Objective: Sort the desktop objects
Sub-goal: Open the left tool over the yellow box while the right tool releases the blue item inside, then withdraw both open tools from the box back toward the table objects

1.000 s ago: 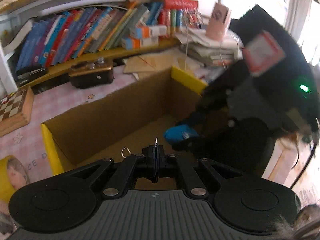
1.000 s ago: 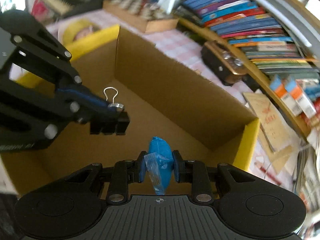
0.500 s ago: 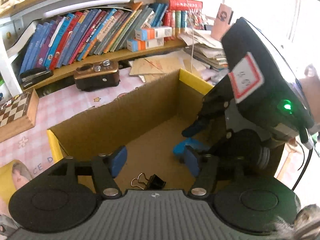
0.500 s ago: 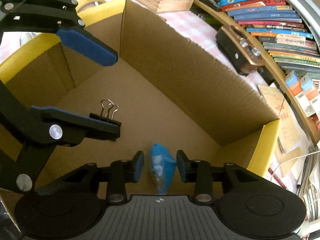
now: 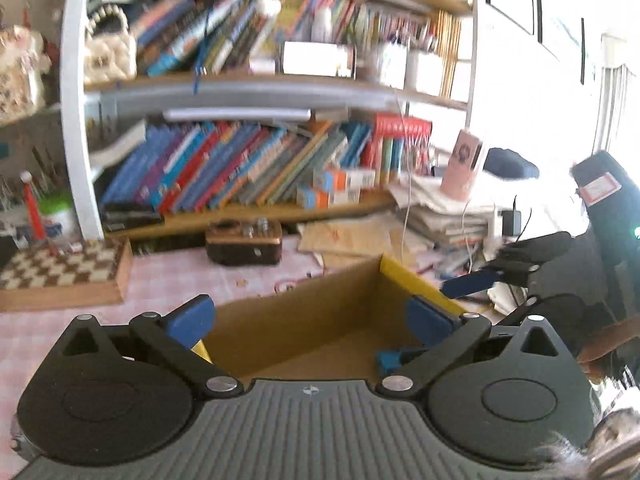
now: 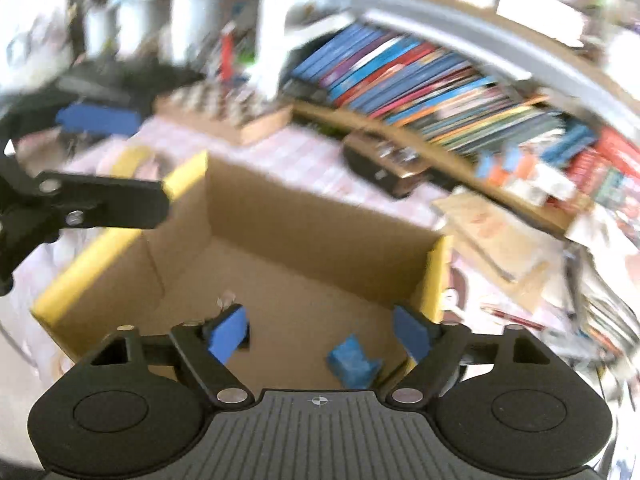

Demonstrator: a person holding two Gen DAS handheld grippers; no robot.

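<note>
An open cardboard box (image 6: 300, 220) with yellow flaps (image 5: 412, 276) stands on the pink checked table. A blue packet (image 6: 352, 364) lies loose on its floor, below my right gripper (image 6: 320, 336). The right jaws are opening with nothing between them. A black binder clip (image 6: 224, 305) lies on the box floor, mostly hidden behind the right gripper's left pad. My left gripper (image 5: 310, 320) hangs over the box's near edge, its jaws opening wide and empty. One of the right gripper's fingers (image 5: 472, 280) reaches in from the right; one of the left gripper's fingers (image 6: 108, 200) shows over the box's left corner.
A chessboard (image 5: 60, 268) lies at the far left and a brown radio-like case (image 5: 244, 240) behind the box. Bookshelves (image 5: 240, 176) line the back. Stacks of paper and cables (image 5: 440, 216) crowd the right side. The right wrist view is blurred.
Both grippers opened: the left let go of the binder clip, the right of the blue packet, and both now lie in the box. Both grippers rose and tilted up.
</note>
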